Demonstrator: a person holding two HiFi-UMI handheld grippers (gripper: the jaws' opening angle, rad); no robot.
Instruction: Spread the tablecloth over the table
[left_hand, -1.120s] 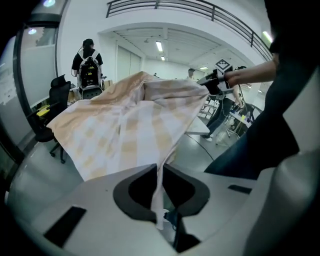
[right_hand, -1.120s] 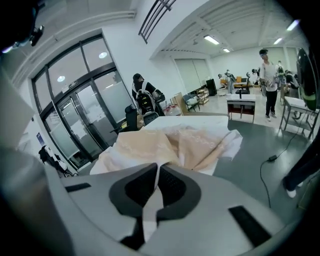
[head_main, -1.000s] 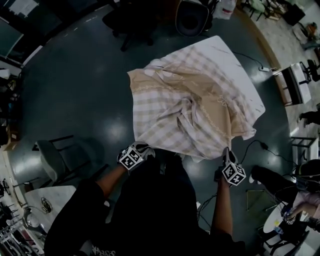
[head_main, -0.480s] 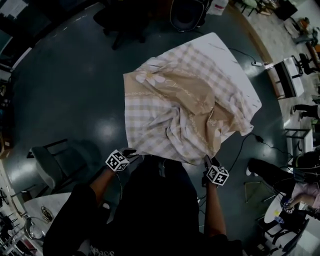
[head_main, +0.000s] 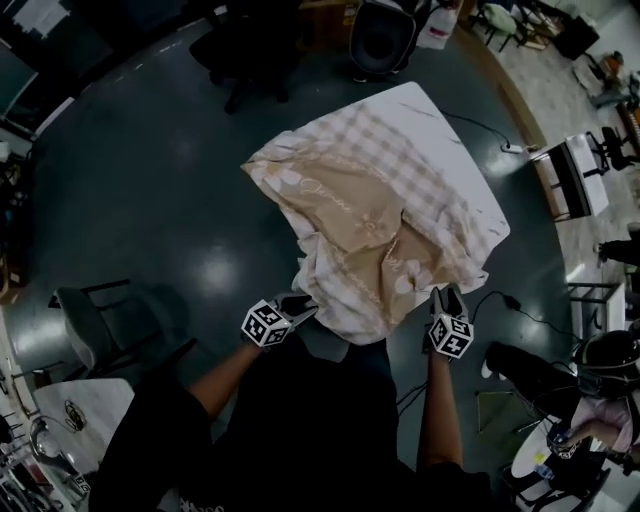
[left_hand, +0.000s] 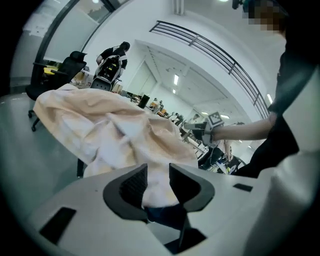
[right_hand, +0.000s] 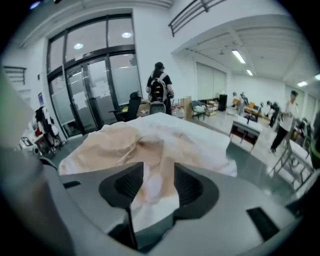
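the left gripper is at the near left edge of the cloth. its jaws have just been opening and stand a little apart, with a fold of cloth in the gap, not pinched. the cloth lies bunched and creased on the worktop, hanging over the near side, and the far right corner is bare. the right gripper is at the near right edge. its jaws have just opened wider, and cloth shows between them, unclamped.

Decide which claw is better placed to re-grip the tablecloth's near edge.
Left, probably. Both claws have just been opening, cloth between each pair of jaws. The left claw sits against the tablecloth's bunched near edge; the right claw is beside its corner.
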